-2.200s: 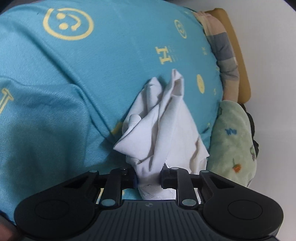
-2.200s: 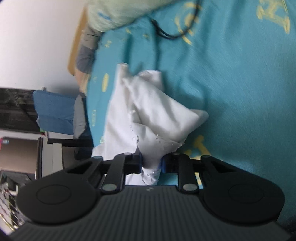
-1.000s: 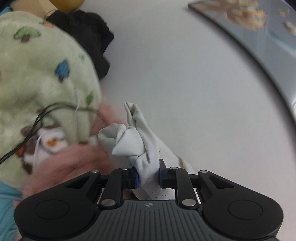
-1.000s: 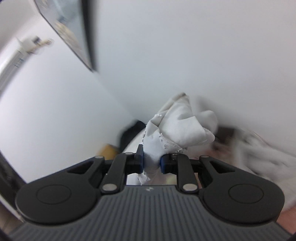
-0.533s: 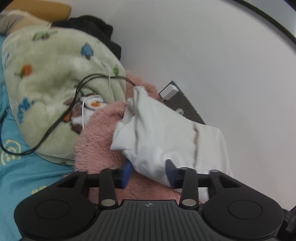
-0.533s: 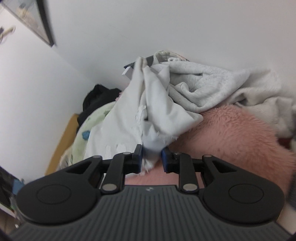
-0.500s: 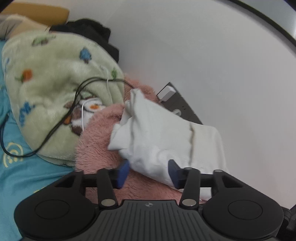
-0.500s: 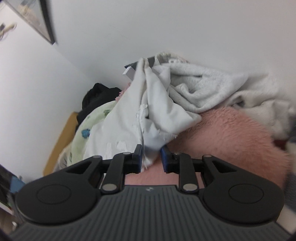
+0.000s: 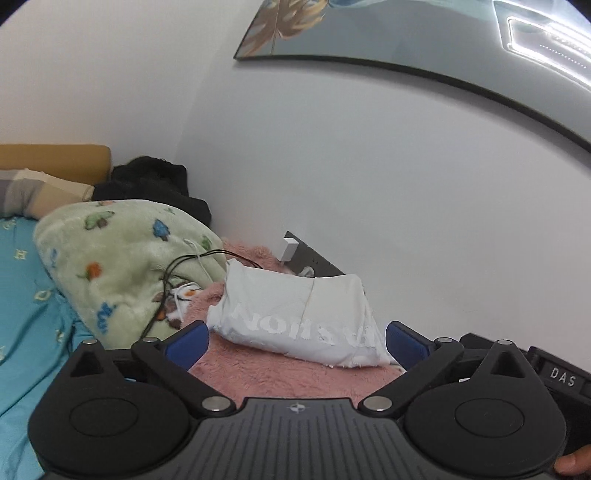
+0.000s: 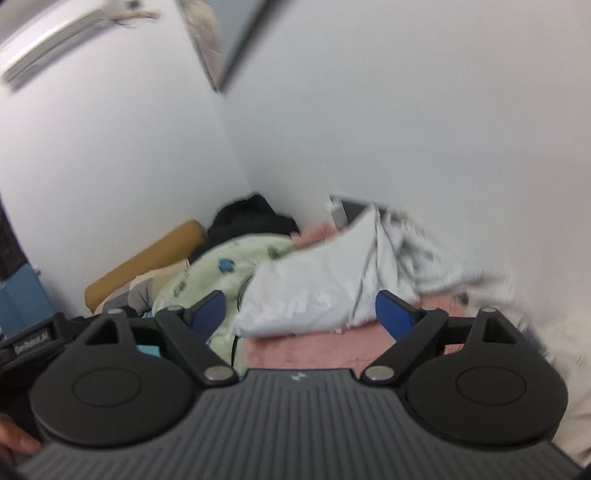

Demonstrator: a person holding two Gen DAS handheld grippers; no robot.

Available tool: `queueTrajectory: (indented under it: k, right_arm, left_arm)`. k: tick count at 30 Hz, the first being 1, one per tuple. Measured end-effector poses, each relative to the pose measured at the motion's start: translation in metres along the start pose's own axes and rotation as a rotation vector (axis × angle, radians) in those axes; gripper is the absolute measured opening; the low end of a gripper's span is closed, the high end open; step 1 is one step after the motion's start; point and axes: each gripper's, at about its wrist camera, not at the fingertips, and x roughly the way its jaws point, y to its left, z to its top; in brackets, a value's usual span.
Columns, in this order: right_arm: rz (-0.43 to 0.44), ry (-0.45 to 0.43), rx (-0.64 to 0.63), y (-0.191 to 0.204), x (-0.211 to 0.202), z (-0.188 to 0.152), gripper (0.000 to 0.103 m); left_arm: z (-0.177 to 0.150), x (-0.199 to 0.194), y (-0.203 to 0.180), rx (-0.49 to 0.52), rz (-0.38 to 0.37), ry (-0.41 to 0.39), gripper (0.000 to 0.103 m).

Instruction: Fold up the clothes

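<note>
- The folded white garment point(image 9: 295, 314) lies on a pink fluffy blanket point(image 9: 266, 373) at the foot of the white wall point(image 9: 332, 166), on the bed. Its printed white lettering faces up, and a seam line runs across it.
- The left hand-held gripper point(image 9: 295, 341) has its jaws spread wide and still opening. The blue pads point(image 9: 186, 343) stand either side of the garment's near edge without touching it, so nothing is gripped.
- The right hand-held gripper point(image 10: 299, 308) is likewise opening. Its blue pads point(image 10: 393, 312) are clear of the cloth, and the garment point(image 10: 321, 288) sits just beyond and between them. This view is smeared by motion, so the exact gap is hard to judge, but the pads appear to hold nothing.
- To the left of the garment is a pale green fleece blanket point(image 9: 118, 258) with small coloured prints. Black and white cables point(image 9: 181, 273) trail over it toward the garment.
- Behind the green blanket a black cloth point(image 9: 155, 188) is bunched against the wall, next to a tan headboard point(image 9: 55, 160).
- A teal patterned sheet point(image 9: 26, 302) covers the bed at the far left.
- Behind the garment, a dark panel on the wall holds a white plug point(image 9: 289, 248).
- In the right wrist view, a crumpled grey-white towel-like cloth point(image 10: 436, 266) lies just to the right of the garment.
- A framed picture point(image 9: 424, 33) hangs high on the wall.
</note>
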Motion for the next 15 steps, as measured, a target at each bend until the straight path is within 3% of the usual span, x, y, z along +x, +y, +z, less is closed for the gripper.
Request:
queueTrajectory:
  k: [8, 15]
  right_arm:
    - [0.034, -0.031, -0.120, 0.022, -0.056, -0.028, 0.088]
    - [0.021, -0.070, -0.192, 0.029, -0.073, -0.054, 0.088]
  left_arm:
    - [-0.043, -0.074, -0.024, 0.082, 0.068, -0.104, 0.103]
    - [-0.078, -0.109, -0.040, 0.201, 0.145, -0.177, 0.103]
